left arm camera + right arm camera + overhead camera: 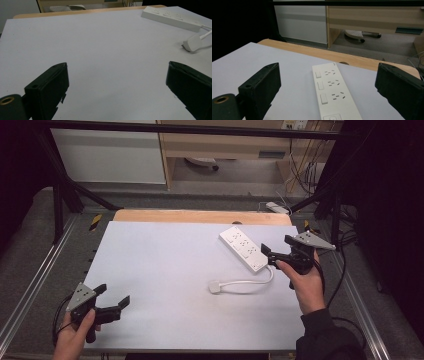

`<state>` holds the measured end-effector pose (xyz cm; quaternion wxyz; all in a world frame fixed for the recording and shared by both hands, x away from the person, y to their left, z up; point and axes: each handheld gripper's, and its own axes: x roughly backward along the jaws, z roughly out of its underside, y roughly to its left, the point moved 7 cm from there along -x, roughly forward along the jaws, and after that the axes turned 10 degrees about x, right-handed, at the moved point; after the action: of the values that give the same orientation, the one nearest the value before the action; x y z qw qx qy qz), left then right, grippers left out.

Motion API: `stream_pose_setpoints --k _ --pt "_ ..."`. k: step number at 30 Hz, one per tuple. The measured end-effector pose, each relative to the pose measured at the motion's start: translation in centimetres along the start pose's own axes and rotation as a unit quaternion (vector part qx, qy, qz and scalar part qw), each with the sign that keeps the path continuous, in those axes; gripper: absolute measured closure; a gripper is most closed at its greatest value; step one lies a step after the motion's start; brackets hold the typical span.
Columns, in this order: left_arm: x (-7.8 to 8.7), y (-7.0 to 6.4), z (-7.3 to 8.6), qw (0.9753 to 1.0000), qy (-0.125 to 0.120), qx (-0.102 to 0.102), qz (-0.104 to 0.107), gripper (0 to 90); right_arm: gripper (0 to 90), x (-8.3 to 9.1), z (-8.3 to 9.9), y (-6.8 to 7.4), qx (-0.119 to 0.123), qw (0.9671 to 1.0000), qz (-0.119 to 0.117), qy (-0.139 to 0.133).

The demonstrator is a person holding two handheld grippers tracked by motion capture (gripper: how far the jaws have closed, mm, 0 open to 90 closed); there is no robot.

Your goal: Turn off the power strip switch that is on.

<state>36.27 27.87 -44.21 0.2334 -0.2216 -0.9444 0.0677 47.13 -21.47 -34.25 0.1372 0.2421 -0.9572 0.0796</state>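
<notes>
A white power strip (243, 248) lies flat on the pale surface (165, 275), toward its far right part, set at a slant. Its white cable (252, 281) loops from the near end back to a white plug (215, 287) that rests on the surface a little nearer the person, apart from the strip.

The right claw (274, 248) sits just beside the strip's near end, held in the person's right hand (306, 282), jaws spread wide and holding nothing. From the high view it is hard to tell whether a jaw touches the strip. The right claw's own camera gives the closer look: the power strip (331, 95) runs up between the two black jaws with clear gaps on both sides, and its three switches and three socket groups can be made out, which the high view leaves as faint marks. That camera also takes in the wooden far edge (332, 55) of the surface.

The left claw (113, 295) is at the near left corner, in the left hand (75, 335), well apart from the strip, jaws wide and empty. Its camera looks across bare surface to the power strip (172, 18) and the plug (192, 43) at far right.
</notes>
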Motion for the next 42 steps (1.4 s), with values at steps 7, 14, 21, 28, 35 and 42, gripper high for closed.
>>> stream_pose_setpoints --k 7,14,21,28,35,42 --pt "0.0 0.0 0.1 1.0000 0.001 0.001 0.001 4.5 12.3 -1.0 -0.7 0.0 -0.003 1.0000 -0.008 0.002" --pt "0.0 0.0 0.1 1.0000 0.002 0.000 0.001 4.5 20.2 -2.0 -1.6 -0.2 -0.005 1.0000 -0.004 -0.005" --pt "0.0 0.1 0.1 1.0000 0.002 0.003 0.000 4.5 13.5 -3.1 -2.1 -0.6 -0.002 1.0000 0.001 0.001" --pt "0.0 0.1 0.1 1.0000 0.001 0.004 0.000 4.5 11.9 -4.3 -2.4 -0.8 -0.004 1.0000 0.008 0.003" --pt "0.1 0.2 -0.1 1.0000 -0.005 0.005 -0.001 4.5 25.7 -5.4 -2.7 -1.5 -0.005 0.9997 0.019 -0.010" --pt "0.1 0.2 -0.1 1.0000 -0.006 0.006 -0.001 4.6 37.0 -6.7 -2.8 -1.4 0.004 0.9998 0.018 -0.011"
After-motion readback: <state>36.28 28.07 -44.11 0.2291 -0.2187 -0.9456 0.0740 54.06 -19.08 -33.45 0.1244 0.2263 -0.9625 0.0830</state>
